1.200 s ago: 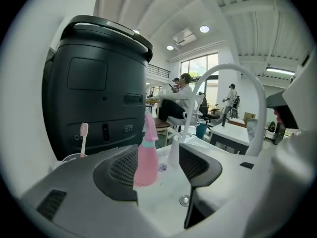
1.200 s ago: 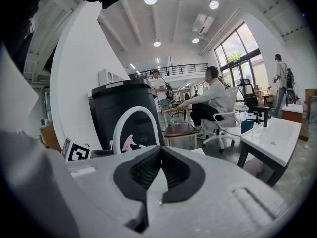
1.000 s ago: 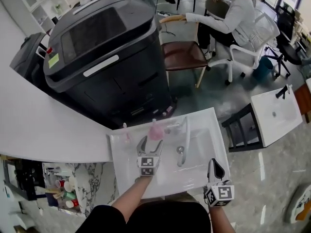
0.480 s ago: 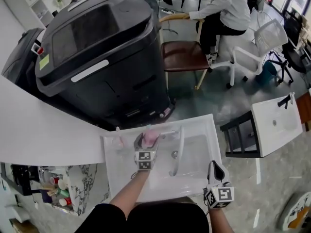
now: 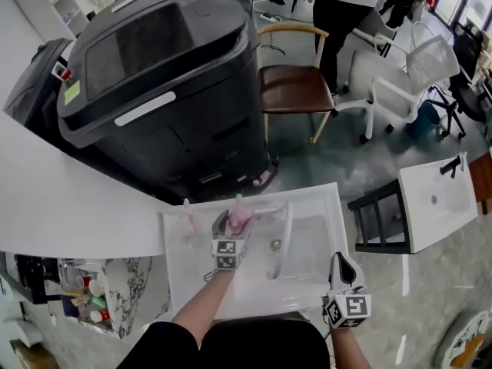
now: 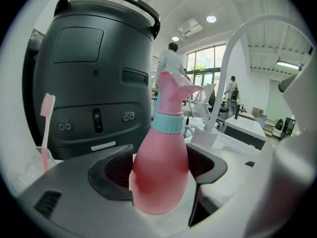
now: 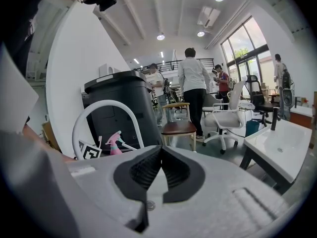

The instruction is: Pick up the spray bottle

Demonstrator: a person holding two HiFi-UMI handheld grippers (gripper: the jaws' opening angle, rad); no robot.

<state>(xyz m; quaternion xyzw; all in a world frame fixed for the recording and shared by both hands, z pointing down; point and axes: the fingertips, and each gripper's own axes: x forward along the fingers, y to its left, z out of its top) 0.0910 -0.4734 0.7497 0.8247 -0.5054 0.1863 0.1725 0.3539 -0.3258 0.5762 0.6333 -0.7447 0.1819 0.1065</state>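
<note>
Closing round bottle: left gripper jaws

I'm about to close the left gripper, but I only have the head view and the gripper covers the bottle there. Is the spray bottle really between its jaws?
Observer: Yes. In the left gripper view the pink spray bottle stands upright between the wide jaws of the left gripper. The jaws have just been closing a little. I can't tell whether the pads press on it yet.
Operator: Which way does its nozzle face?
Observer: To that view's right, toward the white faucet.
Operator: And the right gripper?
Observer: The right gripper view shows the right gripper shut, with nothing between its jaws.
</note>
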